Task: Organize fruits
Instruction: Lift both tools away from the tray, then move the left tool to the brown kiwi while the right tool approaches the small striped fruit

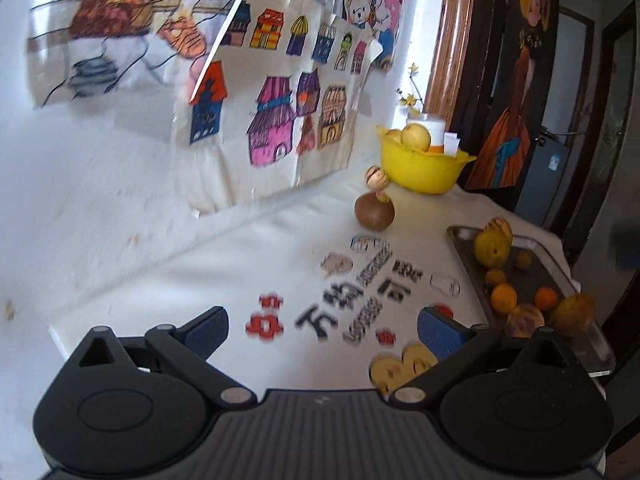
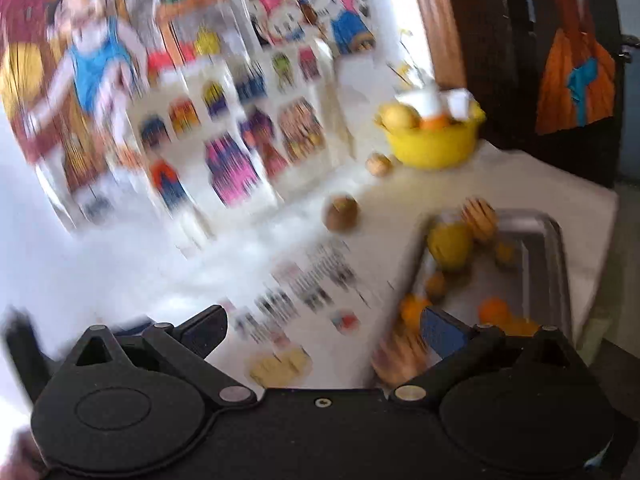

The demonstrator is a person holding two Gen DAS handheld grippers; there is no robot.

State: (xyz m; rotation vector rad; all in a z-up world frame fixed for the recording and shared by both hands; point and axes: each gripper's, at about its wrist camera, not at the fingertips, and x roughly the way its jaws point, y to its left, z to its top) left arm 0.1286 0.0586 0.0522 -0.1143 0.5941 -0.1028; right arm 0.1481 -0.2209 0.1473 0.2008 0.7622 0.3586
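A yellow bowl (image 1: 424, 168) holding a few fruits stands at the table's far end, also in the blurred right wrist view (image 2: 434, 144). A grey metal tray (image 1: 532, 280) at the right holds several oranges and yellow fruits; it also shows in the right wrist view (image 2: 532, 236). A brown round fruit (image 1: 375, 211) and a small striped fruit (image 1: 375, 177) lie on the white cloth before the bowl. My left gripper (image 1: 322, 326) is open and empty above the cloth. My right gripper (image 2: 322, 326) is open and empty, near the tray's near left corner.
The white tablecloth (image 1: 240, 272) has printed letters and stickers. Coloured drawings (image 1: 280, 112) lean against the wall at the left. A white jar (image 1: 434, 124) with a yellow flower twig stands behind the bowl. A dark doorway and a painting (image 1: 516, 120) are at the right.
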